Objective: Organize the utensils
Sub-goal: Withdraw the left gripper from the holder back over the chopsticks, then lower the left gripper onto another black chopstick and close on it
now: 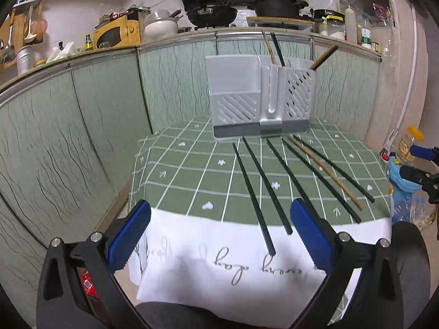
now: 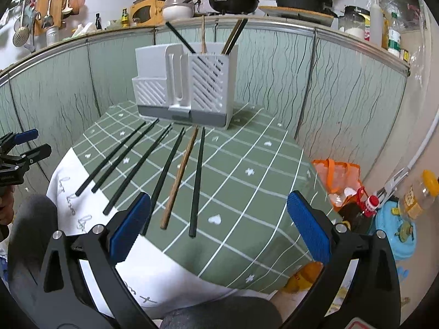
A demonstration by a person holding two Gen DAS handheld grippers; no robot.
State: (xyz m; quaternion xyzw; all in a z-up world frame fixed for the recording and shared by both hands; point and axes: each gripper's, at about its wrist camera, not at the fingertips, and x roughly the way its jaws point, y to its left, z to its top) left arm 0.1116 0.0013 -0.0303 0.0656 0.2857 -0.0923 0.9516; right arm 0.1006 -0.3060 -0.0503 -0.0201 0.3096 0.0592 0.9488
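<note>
1. Both claws hang released and empty over the near rim of the tabletop point(image 2: 260, 148): the left claw point(image 1: 219, 235) with blue pads spread wide, the right claw point(image 2: 218, 229) likewise.
2. Ahead of the right claw, six chopsticks lie fanned on the cloth: five dark ones and a wooden chopstick point(image 2: 179, 176), ends towards the claw.
3. Beyond them stands the white utensil holder point(image 2: 186, 87), its slotted right cup already carrying a few sticks.
4. To do this well, I would take the dark chopstick point(image 2: 198, 181) nearest the right claw's centre, pinching near its close end.
5. Open cloth lies right of that stick; the tabletop edge drops away just below the claws.
</note>
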